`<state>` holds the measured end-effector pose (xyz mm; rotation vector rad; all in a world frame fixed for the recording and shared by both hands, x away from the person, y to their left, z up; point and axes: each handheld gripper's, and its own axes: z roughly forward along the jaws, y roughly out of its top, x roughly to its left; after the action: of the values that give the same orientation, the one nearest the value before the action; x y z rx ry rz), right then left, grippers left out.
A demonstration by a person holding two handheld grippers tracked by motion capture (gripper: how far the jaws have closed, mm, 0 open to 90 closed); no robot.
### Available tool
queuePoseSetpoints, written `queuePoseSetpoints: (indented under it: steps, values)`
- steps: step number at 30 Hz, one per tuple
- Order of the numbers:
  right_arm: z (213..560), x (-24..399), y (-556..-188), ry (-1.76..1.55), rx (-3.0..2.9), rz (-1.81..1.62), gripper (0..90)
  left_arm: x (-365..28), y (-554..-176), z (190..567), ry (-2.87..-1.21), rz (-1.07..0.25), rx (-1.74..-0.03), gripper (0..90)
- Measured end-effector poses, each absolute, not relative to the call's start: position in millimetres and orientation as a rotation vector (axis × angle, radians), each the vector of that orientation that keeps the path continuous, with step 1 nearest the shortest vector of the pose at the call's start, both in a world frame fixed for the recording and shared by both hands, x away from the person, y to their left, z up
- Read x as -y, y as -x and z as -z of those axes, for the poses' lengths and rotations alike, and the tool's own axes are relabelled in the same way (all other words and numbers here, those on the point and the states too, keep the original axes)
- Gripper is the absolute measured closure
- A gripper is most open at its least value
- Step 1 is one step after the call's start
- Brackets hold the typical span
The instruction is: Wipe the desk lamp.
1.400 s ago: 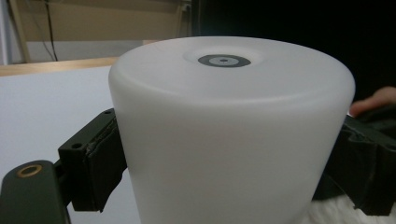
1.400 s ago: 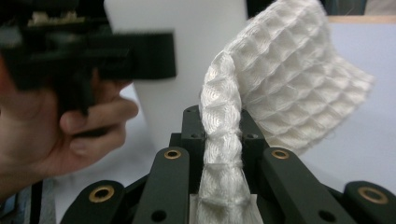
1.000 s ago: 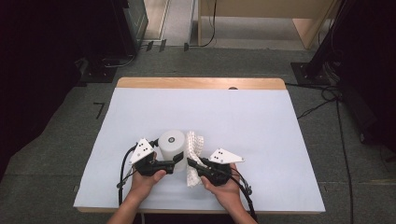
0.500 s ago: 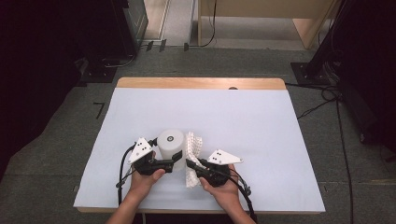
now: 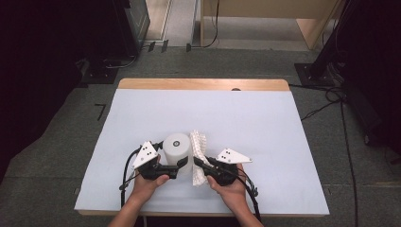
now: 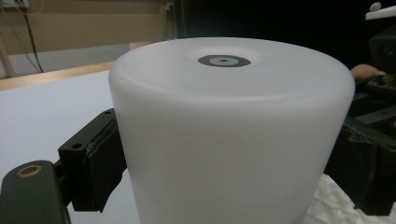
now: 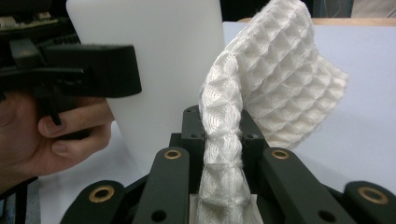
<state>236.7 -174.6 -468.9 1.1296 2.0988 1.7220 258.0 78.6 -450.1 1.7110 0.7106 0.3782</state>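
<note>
A white matte cylinder (image 5: 177, 147) stands upright near the front of the table, with a small dark ring on its top (image 6: 223, 60). My left gripper (image 5: 181, 164) is shut on it, one black pad (image 6: 100, 164) pressed to each side of the cylinder (image 6: 233, 140). A white waffle-weave cloth (image 5: 198, 158) hangs just right of the cylinder. My right gripper (image 5: 196, 162) is shut on a bunched fold of that cloth (image 7: 275, 79), which rises out of the jaws (image 7: 219, 128) and flops to the right. The cloth touches or nearly touches the cylinder (image 7: 154, 56).
A pale blue-white sheet (image 5: 265, 123) covers the table, with a wooden edge (image 5: 203, 84) at the back. Cables trail from both grippers toward the front edge. The left hand's fingers (image 7: 70, 130) show close by in the right gripper view.
</note>
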Motion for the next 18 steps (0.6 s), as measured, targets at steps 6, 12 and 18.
queuePoseSetpoints:
  steps: [6,12,18]
  values:
    - [468,181,-239,-1.147,-2.072,-1.717,78.4,-80,-261,453,-1.729,-0.503,-0.774,9.0]
    - [470,184,-241,-1.179,-2.059,-1.703,78.4,-76,-264,463,-1.797,-0.619,-0.799,8.8]
    - [470,186,-241,-1.179,-2.058,-1.699,78.4,-77,-265,468,-1.801,-0.629,-0.801,8.8]
